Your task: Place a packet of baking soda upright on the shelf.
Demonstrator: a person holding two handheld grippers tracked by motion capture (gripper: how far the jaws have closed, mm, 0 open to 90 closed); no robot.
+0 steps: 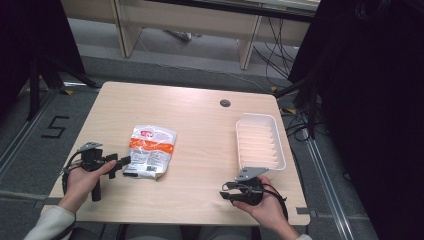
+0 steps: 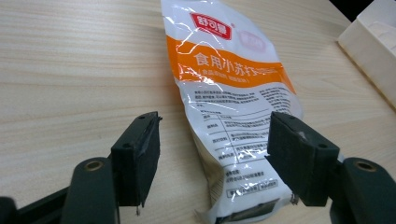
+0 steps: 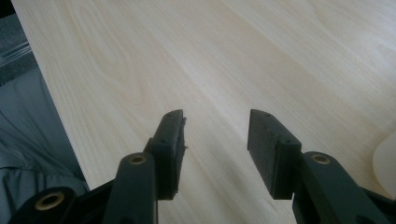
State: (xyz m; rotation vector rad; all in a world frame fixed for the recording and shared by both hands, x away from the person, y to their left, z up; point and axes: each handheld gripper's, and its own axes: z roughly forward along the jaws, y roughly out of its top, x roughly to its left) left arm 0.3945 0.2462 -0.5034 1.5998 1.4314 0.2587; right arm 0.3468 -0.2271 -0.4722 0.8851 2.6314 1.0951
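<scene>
From above, the baking soda pouch (image 1: pixel 149 151) lies flat on the table (image 1: pixel 200 130), left of the white tray (image 1: pixel 260 141); the left tongs (image 1: pixel 120 163) sit just beside its near-left corner. Along the left tongs (image 2: pixel 215 156), jaws gape around the pouch's bottom end. Along the right tongs (image 3: pixel 215 147), jaws hang parted over bare wood.

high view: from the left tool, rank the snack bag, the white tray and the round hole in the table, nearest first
From the left tool:
1. snack bag, right at its tips, left-centre of the table.
2. round hole, toward the far edge.
3. white tray, on the right side, near the right tool.
</scene>
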